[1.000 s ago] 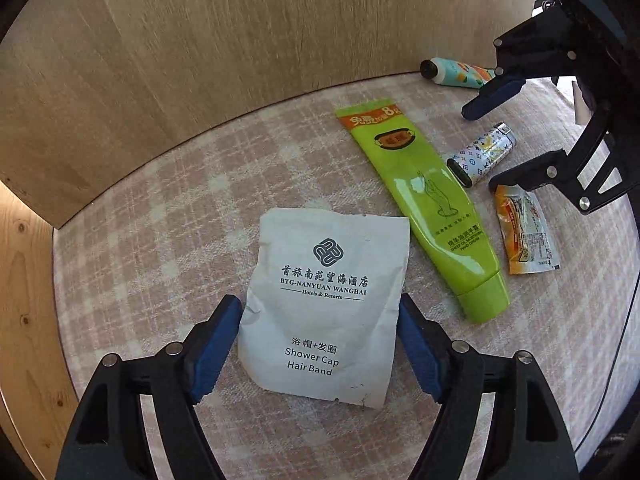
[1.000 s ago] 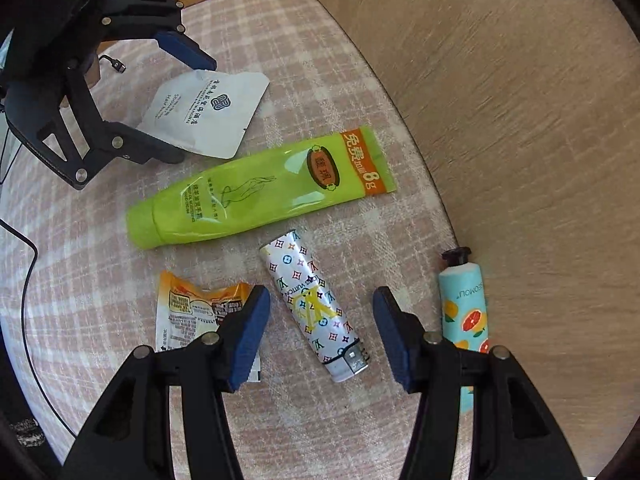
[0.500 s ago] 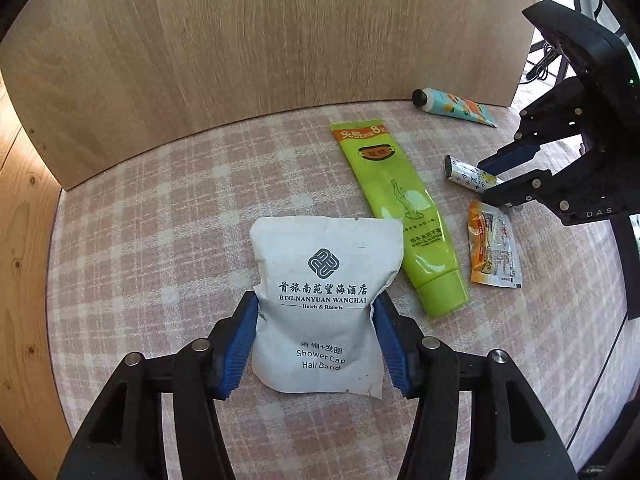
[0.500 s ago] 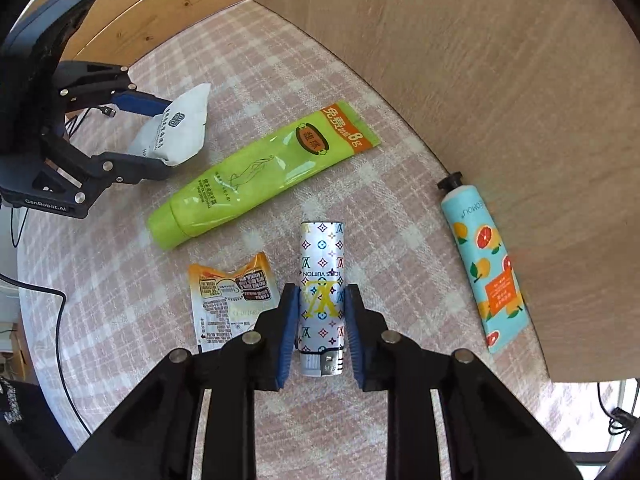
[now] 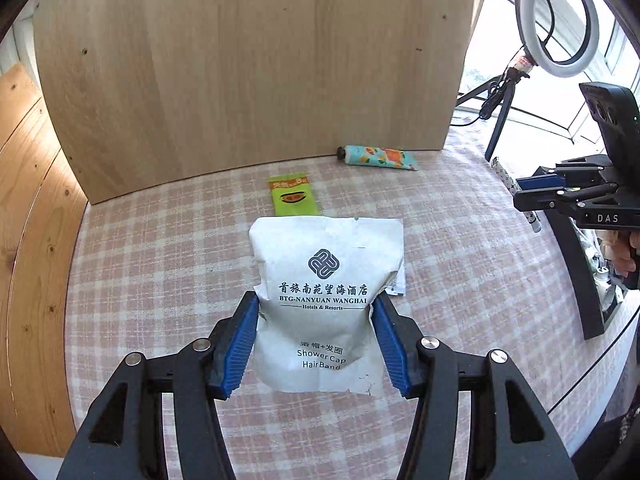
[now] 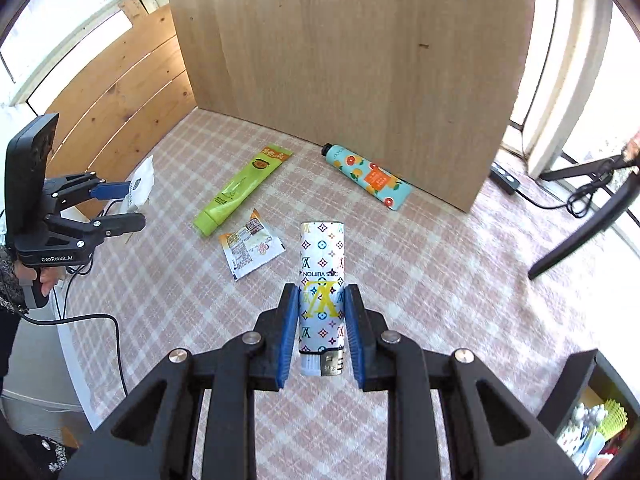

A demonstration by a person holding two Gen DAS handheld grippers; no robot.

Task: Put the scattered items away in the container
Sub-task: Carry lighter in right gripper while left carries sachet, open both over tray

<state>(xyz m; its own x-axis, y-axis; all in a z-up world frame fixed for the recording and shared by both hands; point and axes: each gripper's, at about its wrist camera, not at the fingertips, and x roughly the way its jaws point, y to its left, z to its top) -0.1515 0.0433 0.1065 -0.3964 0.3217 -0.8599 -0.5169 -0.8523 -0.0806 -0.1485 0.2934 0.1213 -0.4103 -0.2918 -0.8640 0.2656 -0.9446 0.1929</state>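
Observation:
My left gripper is shut on a white shower-cap packet, which hangs above the checked tablecloth. The right wrist view shows that gripper at the left with the packet in it. My right gripper is shut on a white patterned lighter, held clear of the cloth. On the cloth lie a green tube, an orange-and-white sachet and a teal hand-cream tube against the wooden board.
An upright wooden board walls off the far side. A ring light on a tripod stands at the right, with a dark tripod leg and a cable nearby. A dark box with small items shows at the lower right.
Both grippers closed on their things and rose: the left on the white packet, the right on the lighter. The right gripper also rolled, so the lighter now points away from me.

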